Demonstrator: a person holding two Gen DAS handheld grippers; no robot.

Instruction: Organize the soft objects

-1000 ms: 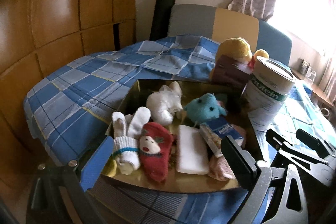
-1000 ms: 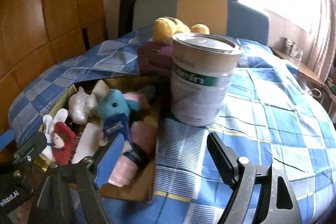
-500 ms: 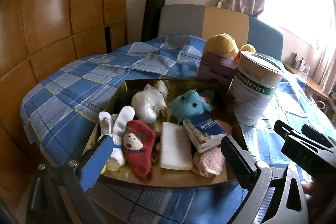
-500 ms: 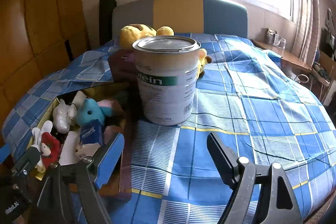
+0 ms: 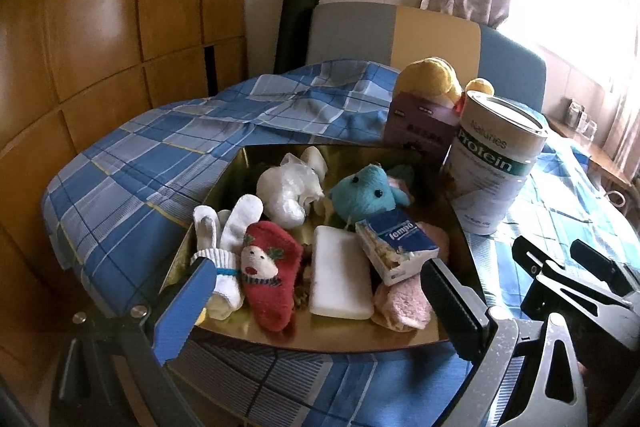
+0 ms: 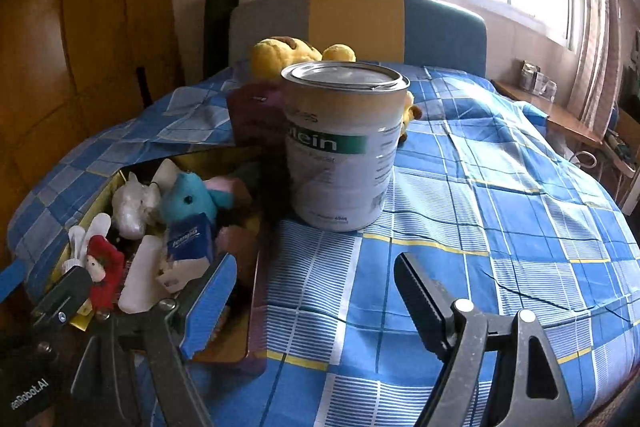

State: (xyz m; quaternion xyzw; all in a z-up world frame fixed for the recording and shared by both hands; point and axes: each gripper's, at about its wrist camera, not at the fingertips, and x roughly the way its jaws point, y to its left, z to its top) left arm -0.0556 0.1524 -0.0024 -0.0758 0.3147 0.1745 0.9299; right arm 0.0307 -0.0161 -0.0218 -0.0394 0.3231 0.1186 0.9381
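Observation:
A gold tray (image 5: 466,247) on the blue checked bed holds soft things: a white sock (image 5: 224,227), a red sock with a face (image 5: 270,273), a white plush (image 5: 286,189), a teal plush (image 5: 366,193), a white sponge block (image 5: 340,277), a tissue pack (image 5: 396,245) and a pink cloth (image 5: 402,305). My left gripper (image 5: 316,297) is open and empty, near the tray's front edge. My right gripper (image 6: 316,297) is open and empty over the bedspread, right of the tray (image 6: 256,307). The teal plush (image 6: 188,201) and tissue pack (image 6: 186,237) show there too.
A tall protein tin (image 5: 494,163) stands upright right of the tray, also in the right wrist view (image 6: 342,147). A purple box (image 5: 420,127) and a yellow plush (image 5: 430,77) sit behind it. Wooden panels line the left wall. A headboard (image 6: 356,27) stands behind.
Both grippers have pulled back and up a little; the tray and tin look farther off. The right gripper's view has swung right over the bedspread. Both stay open.

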